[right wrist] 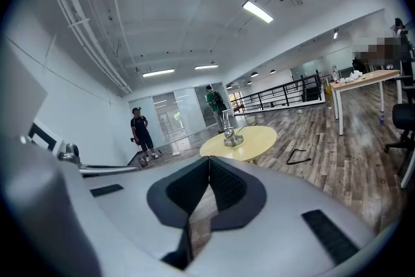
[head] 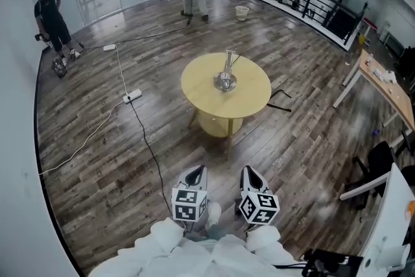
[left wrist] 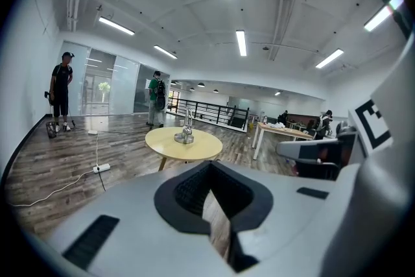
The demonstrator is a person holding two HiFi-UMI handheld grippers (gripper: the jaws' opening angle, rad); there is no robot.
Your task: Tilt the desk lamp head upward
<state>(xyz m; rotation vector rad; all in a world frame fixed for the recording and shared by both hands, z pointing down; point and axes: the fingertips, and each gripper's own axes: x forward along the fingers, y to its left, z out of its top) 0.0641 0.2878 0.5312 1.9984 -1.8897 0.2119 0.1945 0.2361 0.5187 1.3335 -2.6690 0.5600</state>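
Both tools hang low at the bottom centre of the head view. The left gripper (head: 197, 173) has its jaws pressed together with nothing between them, and the right gripper (head: 250, 173) is closed up and empty as well. Each gripper's own view confirms it, with dark pads meeting and only floor beyond.

The silver metal desk lamp (head: 226, 72) stands near the middle of the round pale-yellow wooden table (head: 198, 91), just above frame centre and well apart from both grippers. At this range I can't make out how its head is angled.

The tilt hasn't begun, and I'd call this the approach.

There are hazards to watch. A thin black cable (head: 148, 146) runs from the white power strip (head: 132, 96) down across the plank floor towards the lower left, near the walking line, and a foot could catch it. The jaws must part before they reach the lamp, or they'll only knock it. If just one gripper lifts the head, the shiny base may skate or tip on that smooth tabletop, so the other should steady it.
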